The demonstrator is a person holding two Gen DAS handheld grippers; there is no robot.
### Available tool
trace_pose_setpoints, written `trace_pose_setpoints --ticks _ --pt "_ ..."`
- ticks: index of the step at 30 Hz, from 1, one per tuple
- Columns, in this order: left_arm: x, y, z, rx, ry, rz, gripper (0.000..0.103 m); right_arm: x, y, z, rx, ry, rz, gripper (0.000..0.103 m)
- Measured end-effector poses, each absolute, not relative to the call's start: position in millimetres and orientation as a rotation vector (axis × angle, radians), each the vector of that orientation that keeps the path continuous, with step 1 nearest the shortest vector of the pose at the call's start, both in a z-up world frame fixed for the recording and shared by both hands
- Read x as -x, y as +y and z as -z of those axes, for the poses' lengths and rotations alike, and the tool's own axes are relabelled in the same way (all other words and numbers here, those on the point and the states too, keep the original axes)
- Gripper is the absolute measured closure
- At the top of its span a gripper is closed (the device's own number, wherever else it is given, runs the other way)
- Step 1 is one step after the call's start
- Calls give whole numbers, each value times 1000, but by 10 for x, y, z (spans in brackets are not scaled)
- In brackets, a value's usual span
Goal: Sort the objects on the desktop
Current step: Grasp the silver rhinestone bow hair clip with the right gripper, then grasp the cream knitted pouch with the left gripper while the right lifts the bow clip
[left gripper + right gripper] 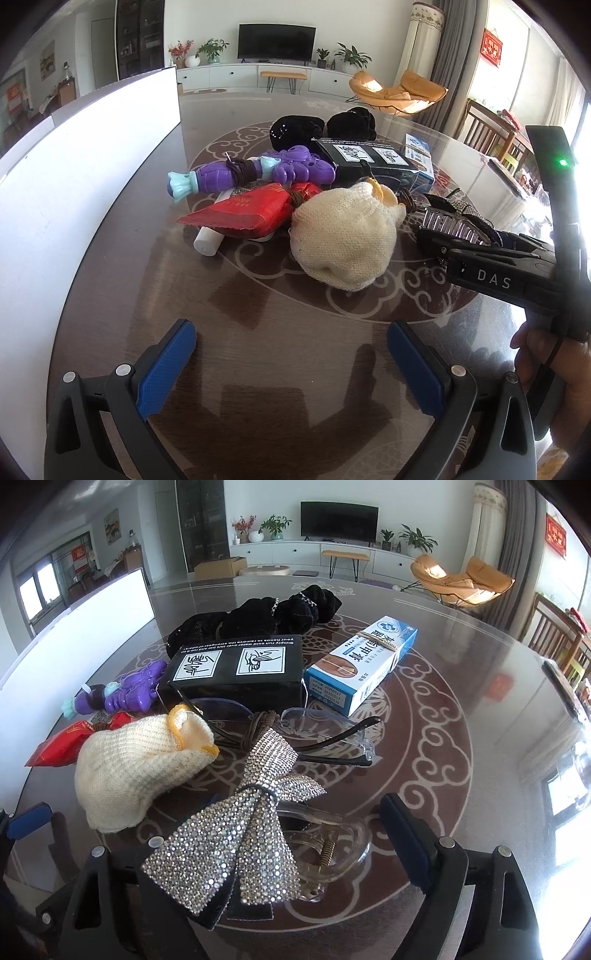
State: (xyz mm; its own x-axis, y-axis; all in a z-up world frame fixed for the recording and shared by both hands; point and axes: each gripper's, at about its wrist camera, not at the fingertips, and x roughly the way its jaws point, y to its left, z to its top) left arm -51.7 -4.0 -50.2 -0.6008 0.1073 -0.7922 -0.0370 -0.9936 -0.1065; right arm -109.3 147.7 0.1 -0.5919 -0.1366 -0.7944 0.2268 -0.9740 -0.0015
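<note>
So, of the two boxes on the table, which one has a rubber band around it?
The blue-and-white box, lying right of the black box. A thin band crosses its top face; the black box shows only two white picture labels and no band.

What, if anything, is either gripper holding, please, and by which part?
Nothing: left gripper is open and empty; right gripper is open around the rhinestone bow clip, not clamping.

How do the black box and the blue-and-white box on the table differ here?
The black box is wider and bulkier; the blue-and-white box is long and slim. The black box carries two white instruction pictures; the blue-and-white box carries printed text and a photo. The black box lies roughly square to the right wrist view; the blue-and-white box lies at a diagonal and has bands around it. Both rest flat on the table, side by side.
</note>
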Motion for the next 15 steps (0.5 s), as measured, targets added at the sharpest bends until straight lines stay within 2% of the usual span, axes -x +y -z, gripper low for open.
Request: trace_pose_setpoints --ticks 4,6,15 --pt "525 -36 502 1365 -114 -2736 0 1055 1540 -24 -1277 129 2636 36" --pt "525 -35 502 1365 -114 -2736 0 1018 1564 -29 -1272 150 2633 39" --pt "527 -19 516 1372 -96 -2736 0 763 1950 -32 -1280 173 2654 40"
